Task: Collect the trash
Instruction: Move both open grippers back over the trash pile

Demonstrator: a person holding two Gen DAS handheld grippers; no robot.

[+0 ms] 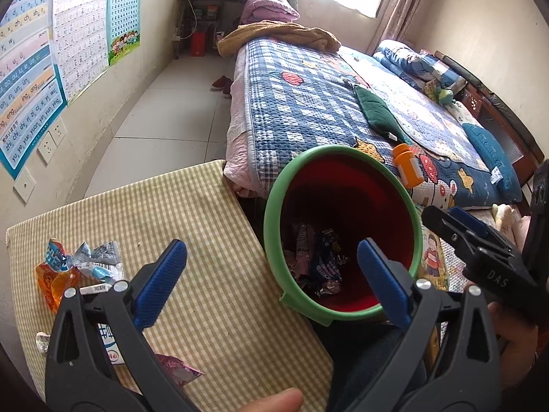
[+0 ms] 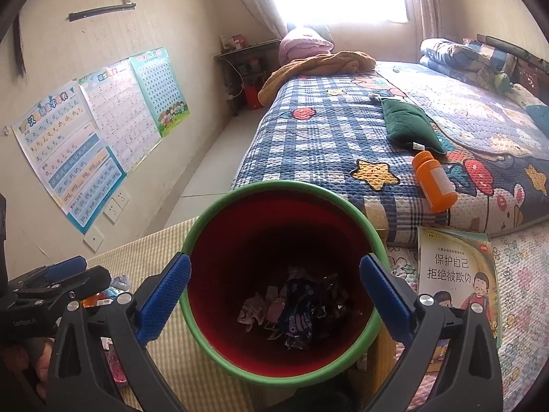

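With jaws spread, right gripper (image 2: 274,295) overhangs bin (image 2: 206,213).

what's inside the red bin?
The red bin holds crumpled wrappers on its bottom: a dark blue Oreo wrapper and a pale pinkish one beside it. Anything under that pile is covered.

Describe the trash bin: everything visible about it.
The trash bin is a round, plastic-looking bucket with a green rim and a dark red inside. It stands upright and open between the checked table and the bed. Crumpled wrappers, one a blue Oreo pack, lie at its bottom. No gripper touches it.
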